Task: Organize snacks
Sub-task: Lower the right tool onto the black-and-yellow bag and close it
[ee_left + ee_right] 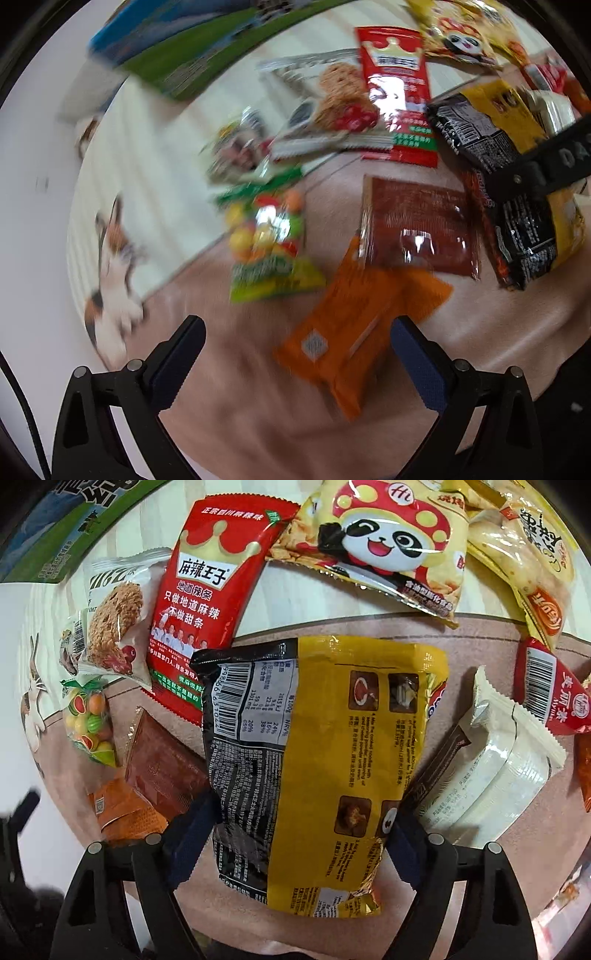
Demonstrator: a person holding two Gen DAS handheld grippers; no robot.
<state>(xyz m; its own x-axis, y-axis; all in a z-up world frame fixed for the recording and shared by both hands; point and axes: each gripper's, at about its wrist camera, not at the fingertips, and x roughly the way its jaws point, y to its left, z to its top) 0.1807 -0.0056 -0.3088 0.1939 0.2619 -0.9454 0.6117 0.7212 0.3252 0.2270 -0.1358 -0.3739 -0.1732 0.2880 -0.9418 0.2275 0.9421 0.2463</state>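
A black and yellow noodle packet (pixel 314 768) lies back-side up on a pinkish mat (pixel 480 830) spread over the counter. The right gripper (pixel 295 834) points down at it, its two dark blue fingers (pixel 192 823) set against the packet's left and right edges, pinching it across its width.

Touching the packet's upper left corner is a red spicy-strip packet (pixel 207 602); above lies a yellow panda snack bag (pixel 376 546). To the right, just beside it, rests a white wrapped pack (pixel 509 771). To the left lie a dark red sachet (pixel 162 768) and an orange packet (pixel 354 332).

The left gripper (pixel 295 358) hangs over the orange packet with its fingers spread wide, pressing on nothing. Near it lies a small bag of fruit-shaped candies (pixel 266 243). That view is blurred.
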